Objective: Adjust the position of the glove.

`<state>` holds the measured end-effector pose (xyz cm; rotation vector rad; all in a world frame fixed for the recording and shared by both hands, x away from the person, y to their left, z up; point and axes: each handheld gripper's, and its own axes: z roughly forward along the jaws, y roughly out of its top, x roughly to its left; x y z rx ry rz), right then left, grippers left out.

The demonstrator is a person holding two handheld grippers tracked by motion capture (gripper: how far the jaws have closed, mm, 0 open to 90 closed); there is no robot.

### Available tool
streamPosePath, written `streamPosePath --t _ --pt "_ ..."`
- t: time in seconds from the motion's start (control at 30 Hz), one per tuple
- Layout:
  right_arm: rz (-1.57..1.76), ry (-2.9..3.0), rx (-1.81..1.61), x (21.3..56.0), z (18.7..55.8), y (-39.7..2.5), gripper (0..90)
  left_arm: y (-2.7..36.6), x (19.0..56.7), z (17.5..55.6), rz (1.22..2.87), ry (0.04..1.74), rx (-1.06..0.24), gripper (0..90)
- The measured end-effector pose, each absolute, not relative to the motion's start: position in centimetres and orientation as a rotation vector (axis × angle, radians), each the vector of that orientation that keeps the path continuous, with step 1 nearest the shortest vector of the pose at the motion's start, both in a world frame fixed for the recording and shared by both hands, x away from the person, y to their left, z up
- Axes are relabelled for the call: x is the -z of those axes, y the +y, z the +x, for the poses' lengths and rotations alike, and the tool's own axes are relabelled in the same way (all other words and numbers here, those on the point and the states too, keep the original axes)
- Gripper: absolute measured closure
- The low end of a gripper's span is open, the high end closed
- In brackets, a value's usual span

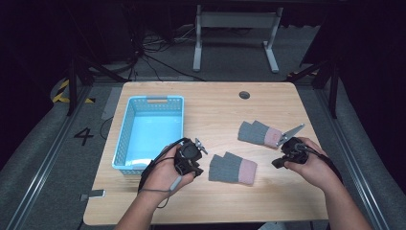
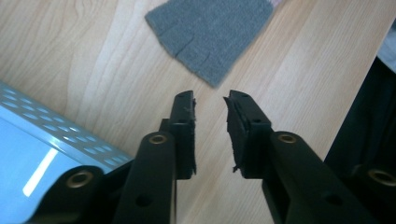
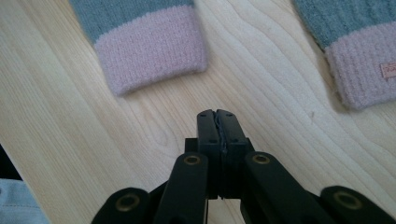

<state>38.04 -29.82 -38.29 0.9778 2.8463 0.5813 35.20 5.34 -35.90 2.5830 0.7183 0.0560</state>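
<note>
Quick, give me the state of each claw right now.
Left claw: open, holding nothing, above the table near a grey glove.
Right claw: closed, holding nothing.

On the wooden table (image 1: 215,100), a light blue basket (image 1: 149,133) sits left. Two grey fingerless gloves with pink cuffs lie apart: near glove (image 1: 232,168) beside the left tongs (image 1: 188,157), far glove (image 1: 260,133) beside the right tongs (image 1: 291,152).

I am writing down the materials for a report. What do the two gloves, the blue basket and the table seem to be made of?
Near glove and far glove: soft knitted yarn, probably wool or acrylic, grey with ribbed pink cuffs; the fuzzy surface shows in the right gripper view.
Blue basket: moulded plastic by its look, glossy, walls perforated with rows of holes.
Table: pale wood or a wood-look laminate, matte, with visible grain.
</note>
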Motion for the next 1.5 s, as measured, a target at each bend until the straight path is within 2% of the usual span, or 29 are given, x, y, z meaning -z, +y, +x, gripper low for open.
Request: streamPosePath --t 0.07,0.13,0.3,0.8,1.1,1.5 --pt "0.977 2.847 -0.581 38.3 38.0 -29.8 89.8 5.4 35.8 35.1 2.575 0.716 -0.055 77.7" --pt "0.970 2.853 -0.584 38.2 37.9 -29.6 89.9 5.5 35.5 35.0 2.561 0.722 -0.061 84.5" --pt "0.950 2.861 -0.596 38.1 37.7 -29.2 89.9 5.3 35.5 35.0 2.576 0.717 -0.061 89.5" --pt "0.860 2.918 -0.624 38.6 36.4 -26.8 89.9 4.1 35.8 35.1 2.597 0.686 -0.050 89.9" --pt "0.740 3.008 -0.652 40.3 35.8 -23.8 89.9 3.6 36.3 35.1 2.605 0.675 -0.026 89.8" --pt "0.670 3.058 -0.673 42.0 35.6 -21.8 89.9 3.4 36.5 35.1 2.611 0.672 -0.023 89.8"
